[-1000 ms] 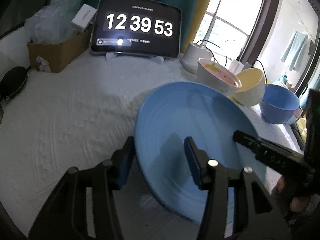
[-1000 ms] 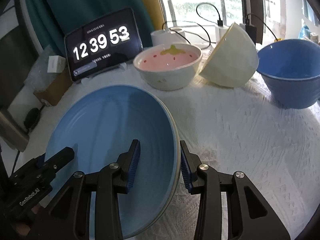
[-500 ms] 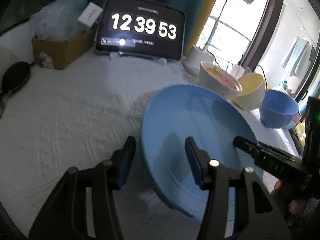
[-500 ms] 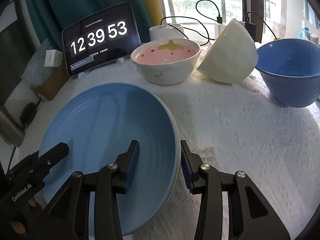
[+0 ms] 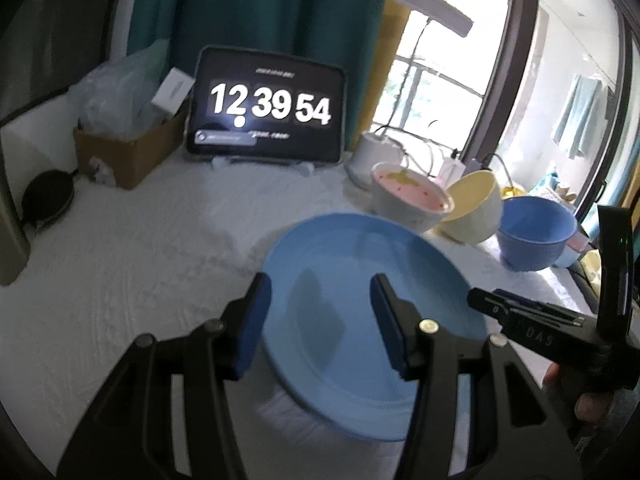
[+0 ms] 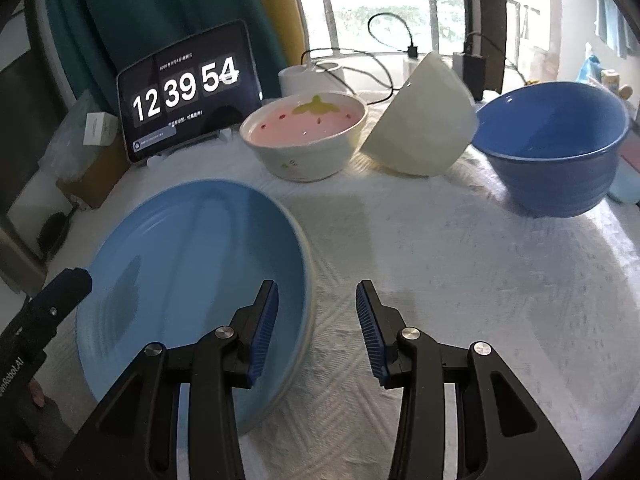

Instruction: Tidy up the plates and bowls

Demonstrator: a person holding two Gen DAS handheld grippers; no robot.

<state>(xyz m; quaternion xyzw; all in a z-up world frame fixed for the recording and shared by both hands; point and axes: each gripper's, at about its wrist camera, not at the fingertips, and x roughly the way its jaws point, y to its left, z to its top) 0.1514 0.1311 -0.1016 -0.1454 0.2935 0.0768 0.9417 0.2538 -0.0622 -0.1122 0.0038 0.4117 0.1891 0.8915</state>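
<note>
A large blue plate (image 5: 372, 320) (image 6: 192, 284) lies on the white cloth. My left gripper (image 5: 320, 320) is open, its jaws straddling the plate's left rim without gripping. My right gripper (image 6: 316, 328) is open, its jaws astride the plate's right rim, apart from it. Behind stand a white bowl with a pink inside (image 6: 306, 136) (image 5: 412, 200), a cream bowl (image 6: 424, 120) (image 5: 474, 208) tipped on its side against it, and a blue bowl (image 6: 556, 144) (image 5: 538, 232).
A tablet clock (image 5: 266, 106) (image 6: 186, 88) stands at the back. A cardboard box with plastic bags (image 5: 128, 148) and a black round object (image 5: 48, 198) are at the left. A white cylinder with cables (image 6: 312, 76) is behind the bowls.
Both grippers have opened wider and let the plate's rim go. The plate now lies lower and flatter on the cloth. The clock ticked from 53 to 54.
</note>
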